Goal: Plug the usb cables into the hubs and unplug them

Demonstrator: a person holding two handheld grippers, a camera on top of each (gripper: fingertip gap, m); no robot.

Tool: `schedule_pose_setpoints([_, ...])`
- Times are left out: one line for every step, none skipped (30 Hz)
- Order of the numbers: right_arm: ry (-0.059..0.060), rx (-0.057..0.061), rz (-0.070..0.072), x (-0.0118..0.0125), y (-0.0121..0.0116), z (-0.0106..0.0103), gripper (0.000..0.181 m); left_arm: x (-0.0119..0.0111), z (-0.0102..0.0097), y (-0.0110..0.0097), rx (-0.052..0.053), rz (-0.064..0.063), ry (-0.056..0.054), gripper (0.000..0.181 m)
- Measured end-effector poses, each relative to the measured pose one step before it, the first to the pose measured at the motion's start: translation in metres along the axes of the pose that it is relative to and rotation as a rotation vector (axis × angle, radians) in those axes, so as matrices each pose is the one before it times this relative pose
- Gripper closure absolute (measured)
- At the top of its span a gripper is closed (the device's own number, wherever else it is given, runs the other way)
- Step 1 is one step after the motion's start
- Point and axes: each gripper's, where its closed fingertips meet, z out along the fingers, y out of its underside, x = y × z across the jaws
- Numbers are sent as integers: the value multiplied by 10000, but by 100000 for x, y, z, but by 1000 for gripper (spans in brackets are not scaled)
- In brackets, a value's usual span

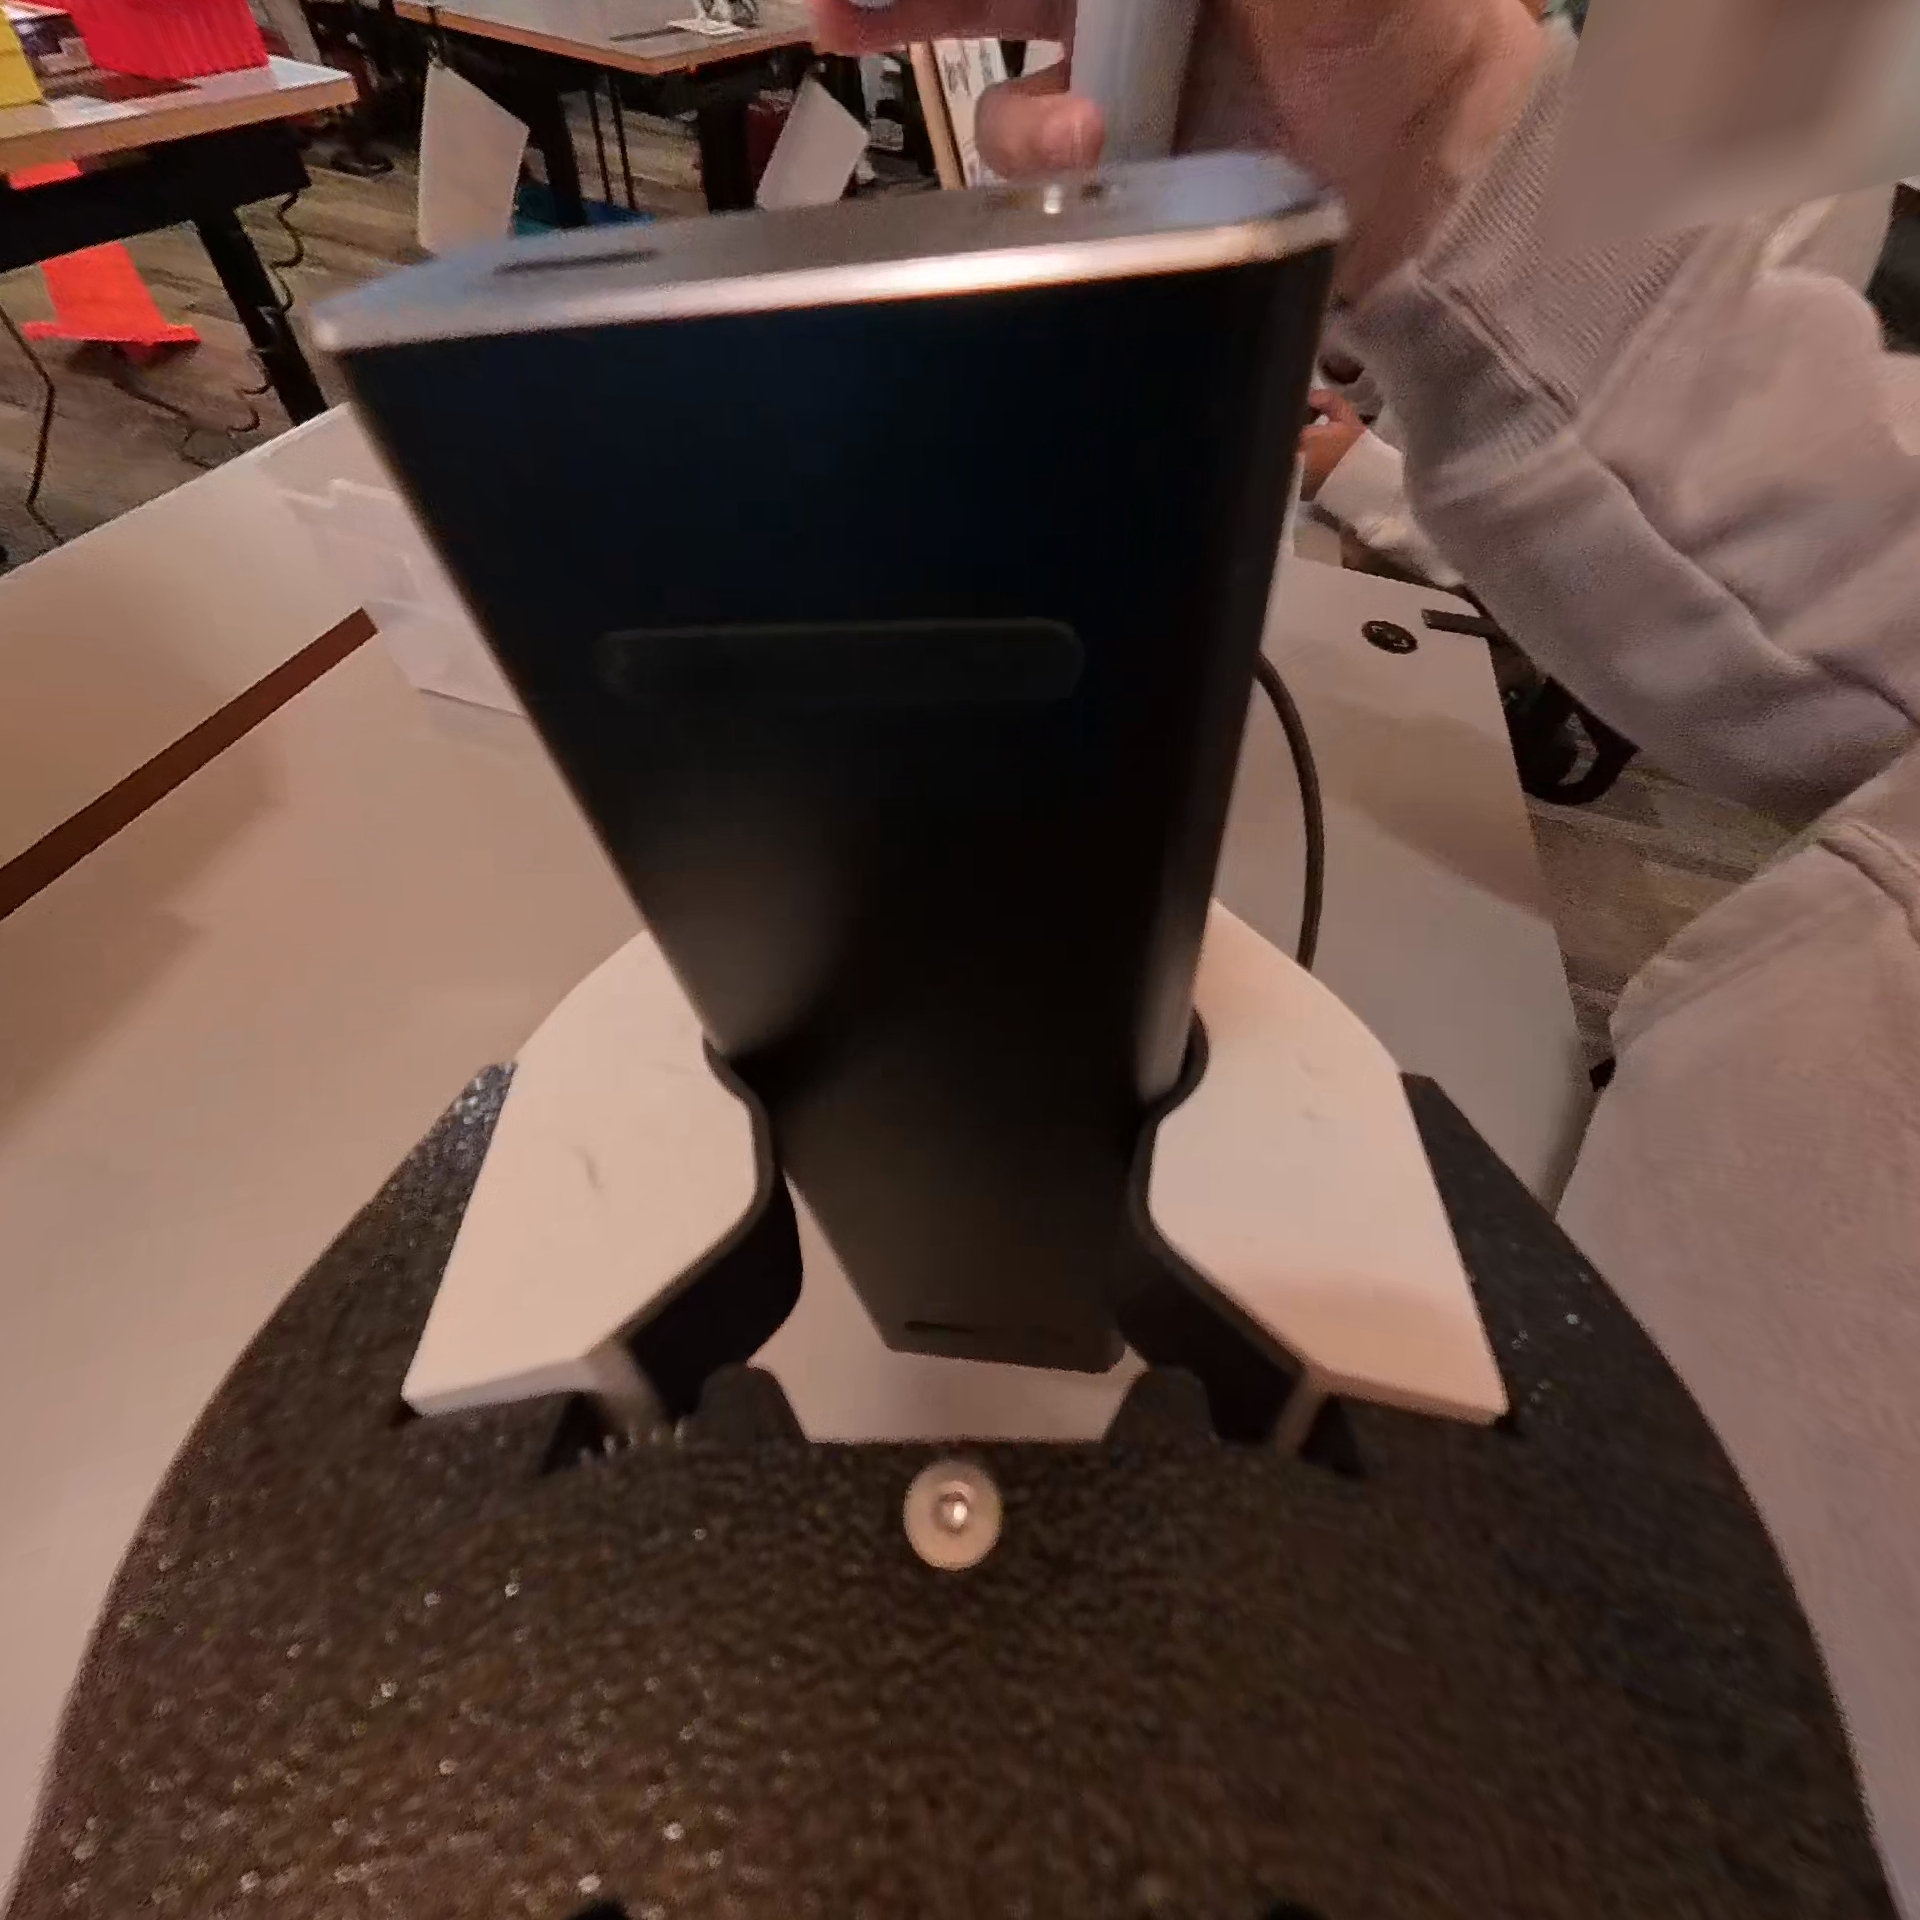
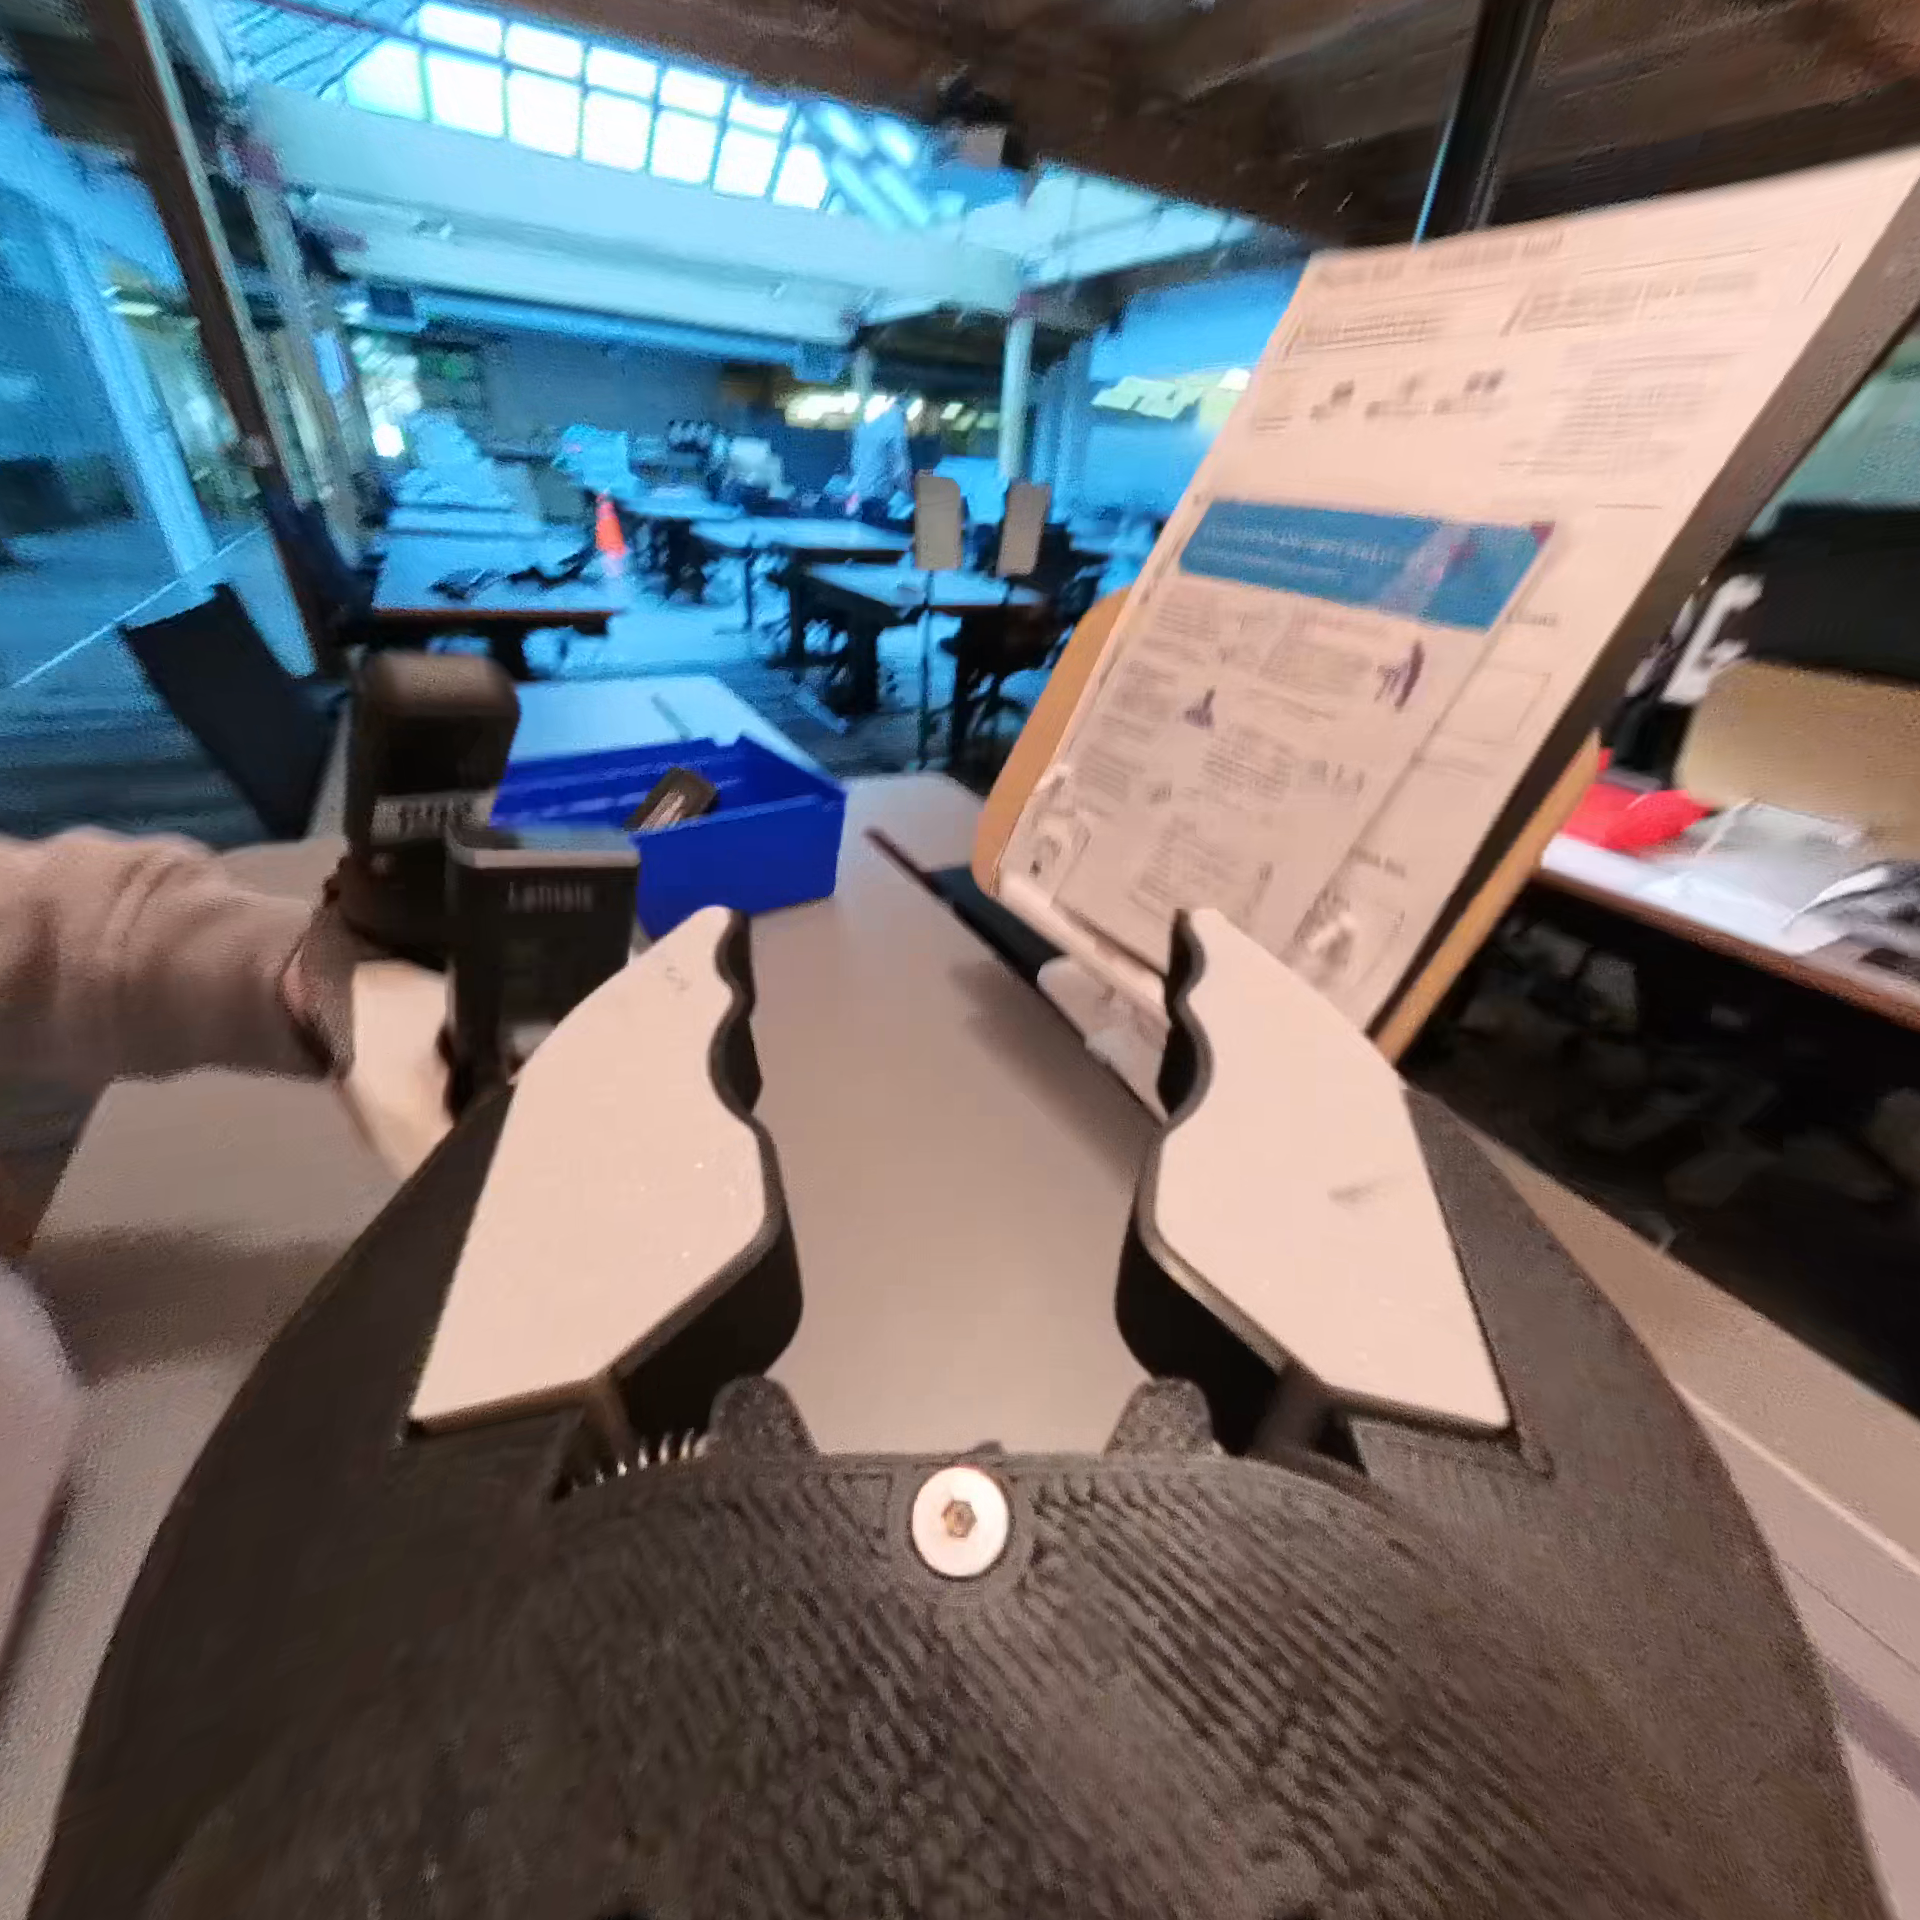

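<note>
Above the table's (image 1: 260, 935) near edge, the left gripper (image 1: 956, 1049) clamps the hub (image 1: 831, 623) low down. Looks rigid, slick metal, so grip its flat sides; right gripper (image 2: 961, 997) hangs wide, empty.

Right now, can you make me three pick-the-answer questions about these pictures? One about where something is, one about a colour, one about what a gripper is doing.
1. Where is the black hub?
A. in the bin
B. between the left gripper's fingers
C. on the floor

2. What colour is the bin?
A. blue
B. green
C. pink

3. How is the right gripper?
A. shut on a cable
B. shut on the poster board
C. open, holding nothing

Answers: 1 B, the fingers clamp its sides. 2 A, the walls are blue. 3 C, only table shows between its fingers.
</note>
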Motion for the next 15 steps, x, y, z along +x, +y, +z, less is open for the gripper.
schedule_pose_setpoints([-375,-647,288,1333,805,-1178,111,-76,-341,-15,16,-76,-52,107])
schedule_pose_setpoints([327,-895,260,2257,1071,-1006,112,-72,-298,-64,21,-50,-64,107])
schedule_pose_setpoints([871,-722,14,2812,849,-899,113,-81,-261,-110,23,-29,-72,107])
schedule_pose_setpoints([858,-238,-39,2584,393,-671,115,-118,-224,-137,25,-18,-97,107])
schedule_pose_setpoints([380,20,60,1789,155,-411,116,-160,-214,-160,32,-25,-134,107])
schedule_pose_setpoints([-124,-57,61,956,249,-331,117,-113,-176,-172,42,-22,-100,107])
schedule_pose_setpoints([-440,13,-66,259,208,-326,124,-50,-161,-195,53,-18,-76,108])
schedule_pose_setpoints([-378,132,60,12,91,-242,127,-51,-138,-183,45,-8,-85,108])
schedule_pose_setpoints([-123,72,195,160,86,-146,125,-25,-132,-148,32,11,-78,108])
schedule_pose_setpoints([67,111,169,263,-3,27,119,-49,-115,-145,36,26,-106,108])
schedule_pose_setpoints([94,126,84,140,5,209,113,-41,-118,-127,40,19,-105,108])
schedule_pose_setpoints([8,-1,73,-147,162,309,113,-42,-100,-112,48,-6,-108,108])
schedule_pose_setpoints([-143,-91,90,-575,224,423,110,-50,-77,-87,48,4,-119,108])
schedule_pose_setpoints([-219,-59,138,-983,141,553,105,-123,-70,-44,25,57,-166,108])
schedule_pose_setpoints([-203,-39,172,-1259,84,699,100,-158,-47,-41,25,107,-181,108])
